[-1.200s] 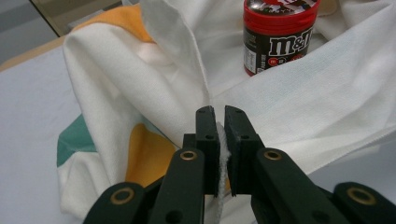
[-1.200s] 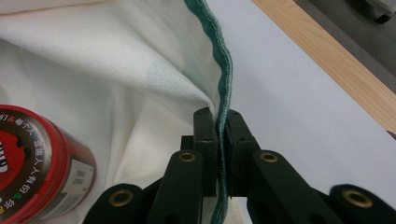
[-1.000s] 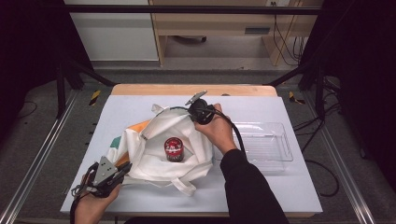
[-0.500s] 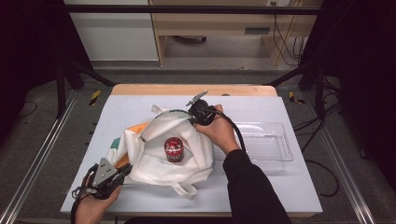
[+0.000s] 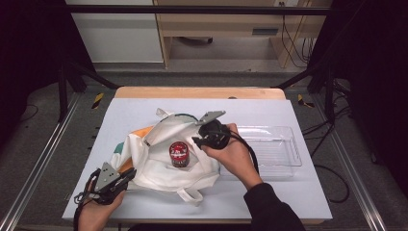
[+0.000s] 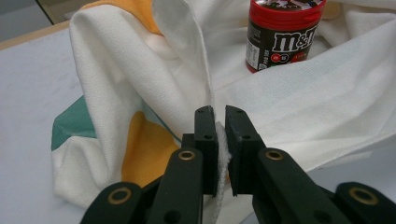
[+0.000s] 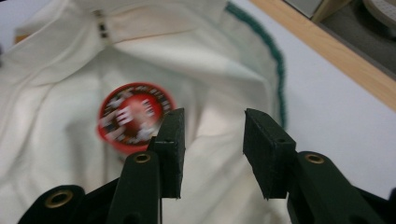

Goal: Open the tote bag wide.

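Pinching the bag (image 6: 289, 116) hem, the left tool (image 6: 220, 140) sits clamped; the right tool (image 7: 212, 149) gapes empty above it.

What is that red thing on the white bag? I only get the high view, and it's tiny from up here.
Observer: A candy jar; the left gripper view shows M&M's lettering on its dark label.
Operator: Are the left tongs actually holding anything?
Observer: Yes. The left tongs are shut on a fold of the white bag; cloth shows pinched between the jaws.
Operator: And the right tongs?
Observer: The right tongs are open, with a clear gap between the jaws and nothing in it; they point down at the bag beside the jar's red lid.
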Demonstrator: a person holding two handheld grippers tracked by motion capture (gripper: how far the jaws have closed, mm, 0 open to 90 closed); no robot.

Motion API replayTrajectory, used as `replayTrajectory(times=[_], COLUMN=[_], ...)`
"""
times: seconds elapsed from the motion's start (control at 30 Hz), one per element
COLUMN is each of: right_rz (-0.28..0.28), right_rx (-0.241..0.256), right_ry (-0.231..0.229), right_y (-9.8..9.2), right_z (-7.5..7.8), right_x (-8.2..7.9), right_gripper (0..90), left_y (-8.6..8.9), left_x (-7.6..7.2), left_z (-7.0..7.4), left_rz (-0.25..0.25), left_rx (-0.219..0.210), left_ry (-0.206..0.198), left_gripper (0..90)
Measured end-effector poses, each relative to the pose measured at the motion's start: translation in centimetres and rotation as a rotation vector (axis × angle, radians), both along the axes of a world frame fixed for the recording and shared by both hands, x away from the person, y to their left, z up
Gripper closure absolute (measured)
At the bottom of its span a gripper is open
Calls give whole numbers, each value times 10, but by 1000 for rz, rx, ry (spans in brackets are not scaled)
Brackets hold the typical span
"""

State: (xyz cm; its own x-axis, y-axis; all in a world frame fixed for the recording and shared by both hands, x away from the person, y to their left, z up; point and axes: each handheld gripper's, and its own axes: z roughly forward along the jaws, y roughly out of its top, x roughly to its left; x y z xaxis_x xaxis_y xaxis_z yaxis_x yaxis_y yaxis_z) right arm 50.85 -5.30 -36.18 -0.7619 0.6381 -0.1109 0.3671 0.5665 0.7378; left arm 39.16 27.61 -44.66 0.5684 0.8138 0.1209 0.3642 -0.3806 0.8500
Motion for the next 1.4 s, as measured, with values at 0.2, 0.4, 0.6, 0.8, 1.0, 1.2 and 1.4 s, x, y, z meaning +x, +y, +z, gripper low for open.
replayTrajectory(times=[0.2, 0.4, 0.6, 0.8, 1.0, 1.2, 1.4], right_rz=[80, 119, 152, 178, 170, 178, 180], right_rx=[40, 29, 8, -30, -59, -68, -45], right_ry=[21, 41, 46, 54, 72, 82, 68], right_y=[3, 9, 22, 37, 43, 45, 41], right_z=[-14, -26, -36, -48, -62, -73, -79], right_x=[-38, -53, -62, -68, -65, -70, -78], right_gripper=[611, 613, 596, 571, 564, 628, 675], left_y=[0, 1, 1, 0, 0, 0, 0], left_x=[1, 1, 0, 0, 0, 0, 0], left_z=[0, -1, 0, 0, 0, 0, 0], left_rz=[0, 2, 2, -2, -3, -1, -2], left_rx=[-1, -3, 6, 8, 6, 8, 0], left_ry=[1, 2, 0, 0, 2, 0, 2], left_gripper=[836, 836, 836, 836, 836, 836, 835])
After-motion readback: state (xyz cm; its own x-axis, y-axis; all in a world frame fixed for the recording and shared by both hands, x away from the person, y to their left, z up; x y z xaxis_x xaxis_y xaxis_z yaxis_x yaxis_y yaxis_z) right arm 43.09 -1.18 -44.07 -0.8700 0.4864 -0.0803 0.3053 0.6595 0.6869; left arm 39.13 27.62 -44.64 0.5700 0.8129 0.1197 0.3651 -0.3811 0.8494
